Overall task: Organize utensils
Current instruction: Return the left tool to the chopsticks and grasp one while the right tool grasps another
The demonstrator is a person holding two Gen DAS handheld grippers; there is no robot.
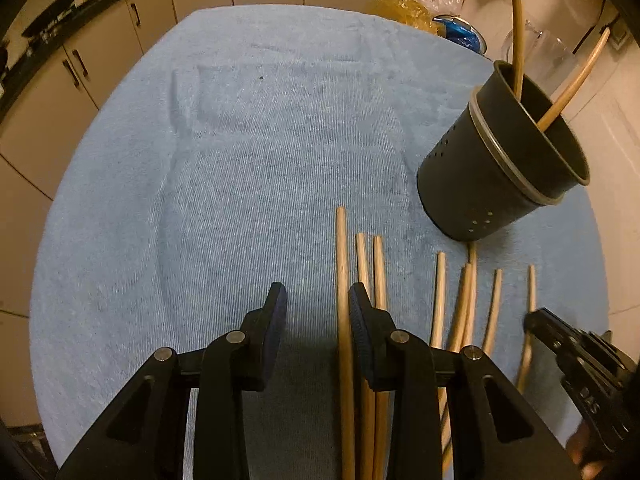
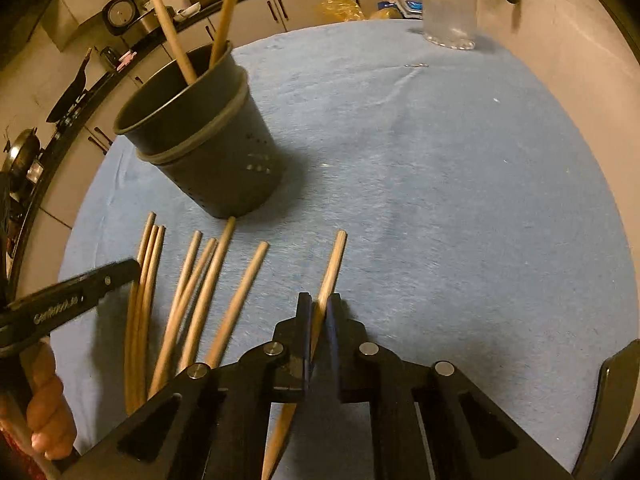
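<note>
Clamping one pale wooden chopstick (image 2: 331, 270) at the right end of the row, the right hand-held gripper (image 2: 320, 312) is working the pick-up step. The left hand-held gripper (image 1: 316, 300) is hovering released over the leftmost stick (nothing between its pads). Next, I judge, comes lifting and tipping into the dark perforated holder (image 2: 216, 160) on the blue-clothed table (image 2: 440, 180).

Wooden chopsticks (image 2: 240, 300), matt holder (image 2: 208, 152), ribbed cloth (image 1: 240, 160)
</note>
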